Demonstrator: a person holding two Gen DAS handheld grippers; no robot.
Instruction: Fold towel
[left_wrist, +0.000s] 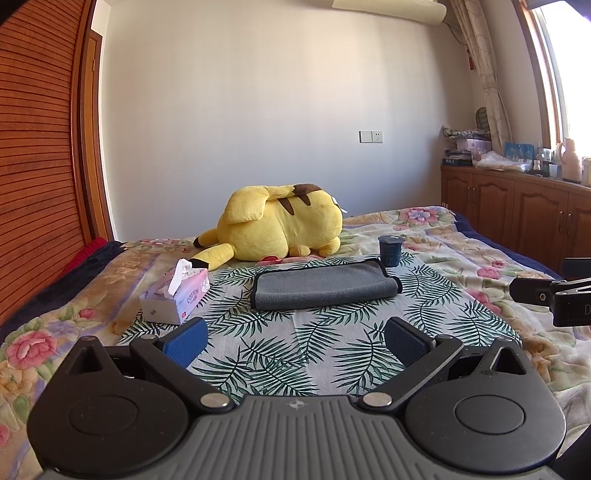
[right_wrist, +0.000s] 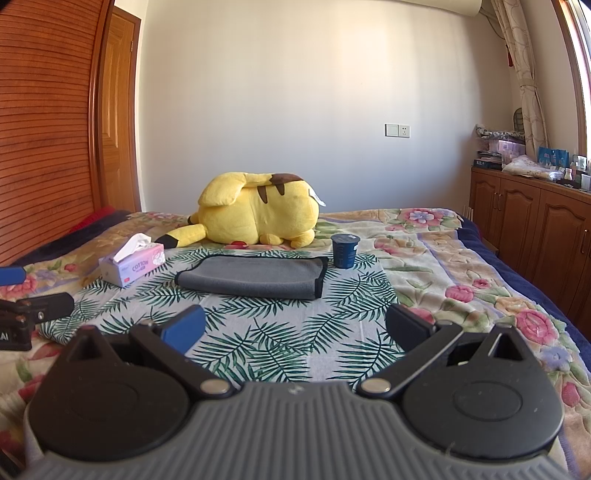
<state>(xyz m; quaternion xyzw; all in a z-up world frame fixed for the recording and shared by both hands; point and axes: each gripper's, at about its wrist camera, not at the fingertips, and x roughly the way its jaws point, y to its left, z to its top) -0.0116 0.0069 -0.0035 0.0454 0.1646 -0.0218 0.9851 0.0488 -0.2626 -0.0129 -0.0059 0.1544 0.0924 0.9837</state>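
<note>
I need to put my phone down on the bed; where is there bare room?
Bare leaf-print cloth lies between the grey towel and the grippers. The floral bedspread right of the blue cup is also bare. Crowded behind: tissue box, plush toy.

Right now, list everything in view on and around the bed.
towel: one, grey with dark edging, folded, on the leaf-print cloth
leaf-print cloth: one, white and green, spread on the bed
tissue box: one, pink and white, left of the towel
cup: one, dark blue, at the towel's far right corner
plush toy: one, yellow, behind the towel
floral blanket: one, multicoloured, covering the bed
cabinets: wooden, along the right wall
left tongs: open, empty
right tongs: open, empty
</note>
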